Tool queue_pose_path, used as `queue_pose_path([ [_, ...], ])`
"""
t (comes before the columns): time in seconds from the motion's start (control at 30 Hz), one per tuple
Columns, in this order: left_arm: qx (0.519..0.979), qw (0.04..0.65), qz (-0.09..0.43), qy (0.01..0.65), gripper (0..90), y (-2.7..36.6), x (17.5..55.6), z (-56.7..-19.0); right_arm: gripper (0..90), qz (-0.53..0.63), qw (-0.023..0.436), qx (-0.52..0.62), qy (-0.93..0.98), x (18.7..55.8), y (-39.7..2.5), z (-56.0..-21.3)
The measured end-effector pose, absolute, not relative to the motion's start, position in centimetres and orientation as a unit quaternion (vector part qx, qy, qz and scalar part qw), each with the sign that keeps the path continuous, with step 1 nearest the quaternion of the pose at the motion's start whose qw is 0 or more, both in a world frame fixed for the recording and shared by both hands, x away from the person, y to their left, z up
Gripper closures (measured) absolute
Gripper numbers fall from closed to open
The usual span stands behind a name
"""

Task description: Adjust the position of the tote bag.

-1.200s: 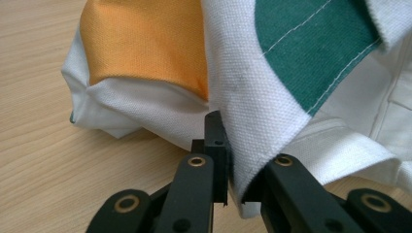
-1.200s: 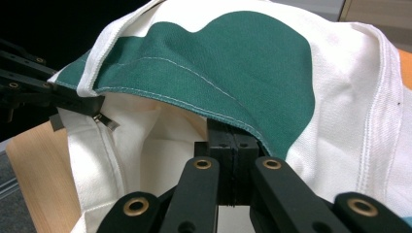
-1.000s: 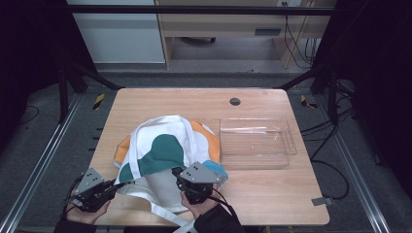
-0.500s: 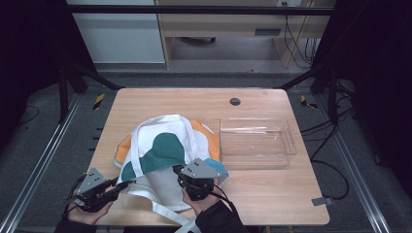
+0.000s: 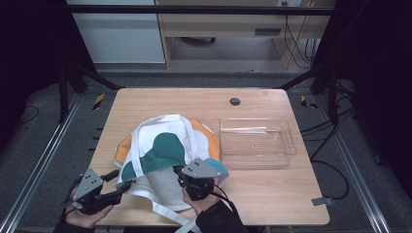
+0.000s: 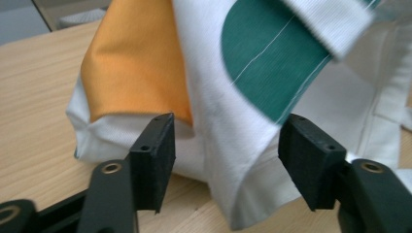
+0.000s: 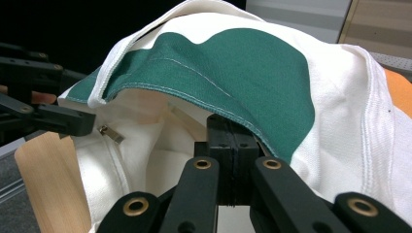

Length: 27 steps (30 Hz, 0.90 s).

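Item: white tote bag (image 5: 165,155) with green and orange patches, lying on the wooden bench (image 5: 252,204), left of centre toward the near edge.
Change since earlier frames: bag and tray unmoved; the left gripper has edged a little nearer the bag's near-left corner; the right gripper has stayed at the near edge of the bag.
Orientation: bag lies flat and rumpled, long axis roughly from near-left to far-right; its mouth faces the near edge, with a white strap (image 5: 170,213) trailing off toward the person.
Left gripper (image 6: 226,160): released, jaws spread wide on either side of the bag's white corner, not clamping it; in the high view it sits at the near-left of the bench (image 5: 127,185).
Right gripper (image 7: 233,145): clenched on the green-edged rim of the bag, lifting it so the white lining and a zip pull (image 7: 111,134) show.
Neighbour: clear plastic tray (image 5: 286,145), just right of the bag.
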<state>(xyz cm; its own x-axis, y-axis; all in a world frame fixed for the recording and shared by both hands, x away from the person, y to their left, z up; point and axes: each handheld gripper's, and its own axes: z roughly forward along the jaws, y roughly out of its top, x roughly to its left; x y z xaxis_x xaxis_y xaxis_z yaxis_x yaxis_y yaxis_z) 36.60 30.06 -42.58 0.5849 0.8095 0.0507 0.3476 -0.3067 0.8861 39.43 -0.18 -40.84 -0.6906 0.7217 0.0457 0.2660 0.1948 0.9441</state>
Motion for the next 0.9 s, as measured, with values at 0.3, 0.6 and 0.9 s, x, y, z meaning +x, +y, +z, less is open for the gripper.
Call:
queue_pose_path([
  [0.3,0.760,0.461,0.272,0.369,29.6,29.3,35.9,-41.1,90.0,0.539,0.211,0.332,0.745,39.5,-0.1,-40.6],
  [0.6,0.764,0.460,0.277,0.359,23.4,27.9,35.9,-39.5,90.0,0.540,0.210,0.333,0.744,39.5,-0.1,-40.6],
  [0.9,0.771,0.459,0.283,0.338,22.1,26.2,36.5,-37.5,90.0,0.540,0.211,0.333,0.744,39.5,0.0,-40.4],
])
